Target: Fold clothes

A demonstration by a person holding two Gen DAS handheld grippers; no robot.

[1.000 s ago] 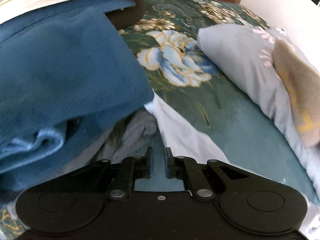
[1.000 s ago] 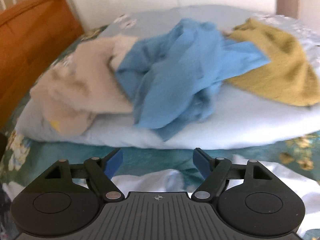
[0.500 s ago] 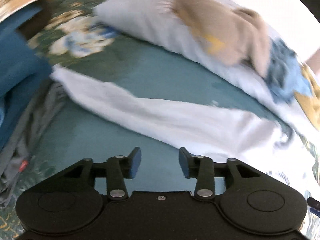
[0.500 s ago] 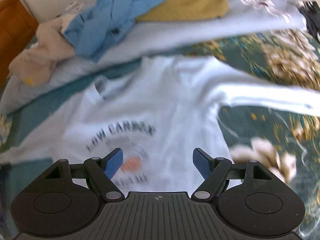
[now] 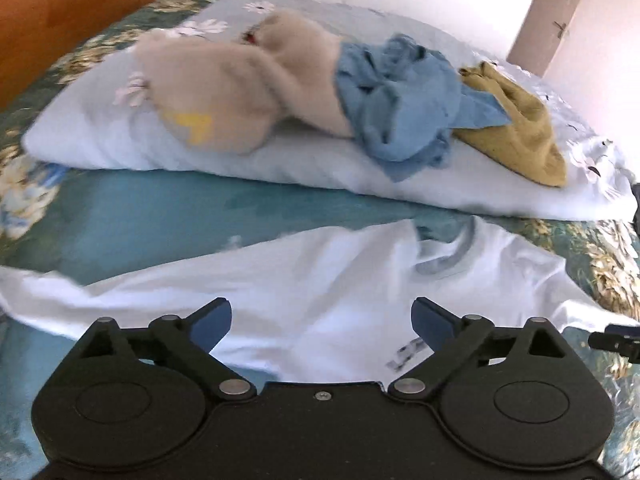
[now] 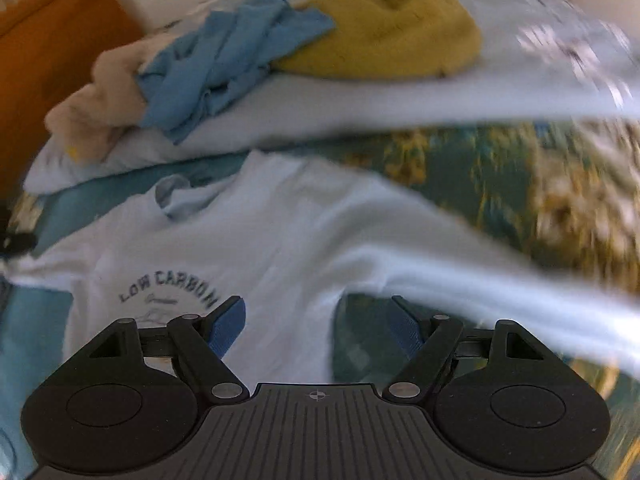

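One white long-sleeved cotton shirt with dark "LOW CARBON" letters on its chest (image 6: 224, 248) lies spread out, front side up, on the green bedspread with gold and white flowers (image 6: 500, 168). Its pale blue neck band points toward the pillow, and one long sleeve runs out to each side. It lies mostly flat, with some soft bumps, and no part of it looks folded over. The left gripper (image 5: 322, 320) hangs just above the shirt's left side with its blue fingers spread wide, holding nothing. The right gripper (image 6: 320, 322) hangs over the edge of the shirt's body under the right sleeve, wide apart too, holding nothing. I think the step in hand is getting a hold on the shirt to fold it. To do that well, each gripper should pinch only one layer of cloth near a sleeve or shoulder, both at the same height, so the fold comes out straight and smooth. Behind the shirt lies a big pale blue pillow with little white flowers (image 5: 120, 144). On it sit a fluffy tan garment (image 5: 248, 80), a crumpled light blue cloth garment (image 5: 400, 96) and a mustard yellow knitted garment (image 5: 520, 136), all in loose heaps.
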